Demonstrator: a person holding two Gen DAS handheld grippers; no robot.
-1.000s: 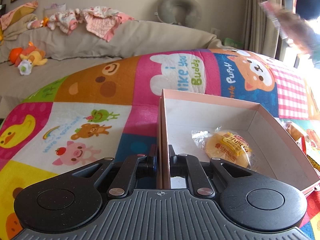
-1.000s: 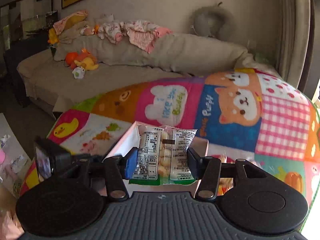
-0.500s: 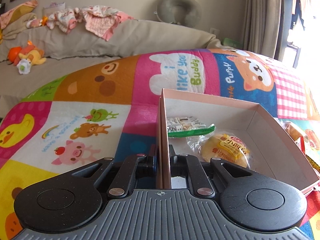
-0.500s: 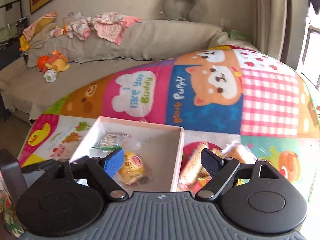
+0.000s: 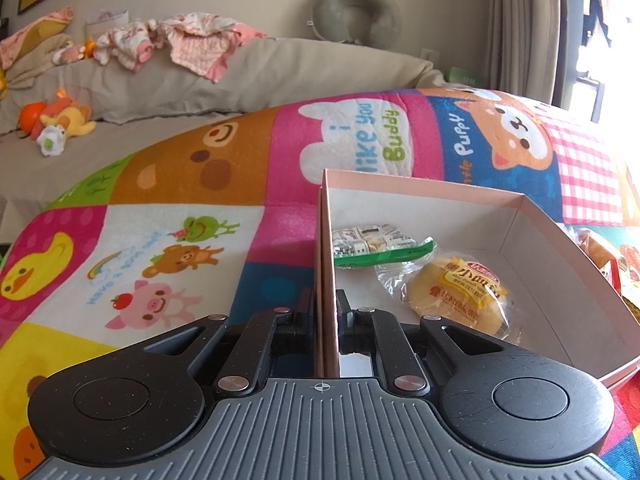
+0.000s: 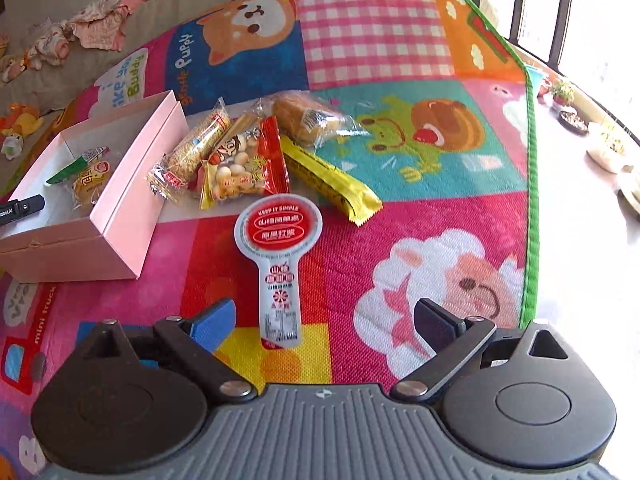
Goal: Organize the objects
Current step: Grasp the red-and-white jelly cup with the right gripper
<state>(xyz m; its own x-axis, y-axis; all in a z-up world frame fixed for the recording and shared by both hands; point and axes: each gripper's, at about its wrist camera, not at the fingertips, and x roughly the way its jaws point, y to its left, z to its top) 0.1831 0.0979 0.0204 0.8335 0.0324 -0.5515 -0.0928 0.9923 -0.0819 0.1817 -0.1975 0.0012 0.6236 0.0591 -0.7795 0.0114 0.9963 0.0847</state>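
A pink open box (image 5: pixel 440 196) (image 6: pixel 132 200) sits on a colourful play mat. My left gripper (image 5: pixel 325 320) is shut on the box's left wall. Inside lie a green-edged snack packet (image 5: pixel 376 244) and a wrapped yellow bun (image 5: pixel 460 296). My right gripper (image 6: pixel 324 322) is open and empty, just above the mat, with the stem of a red-and-white lollipop-shaped packet (image 6: pixel 280 256) between its fingers. Right of the box lie a grain bar (image 6: pixel 200 148), a red snack bag (image 6: pixel 244 164), a wrapped bread roll (image 6: pixel 312 120) and a yellow bar (image 6: pixel 328 180).
A beige sofa (image 5: pixel 240 76) with clothes, plush toys and a neck pillow stands behind the mat. The mat's green edge (image 6: pixel 530 160) runs along the right, with bare floor and potted plants (image 6: pixel 572 116) beyond.
My right gripper let go of the green-edged snack packet into the box, opened, and swung right and down over the loose snacks. The left gripper has not moved.
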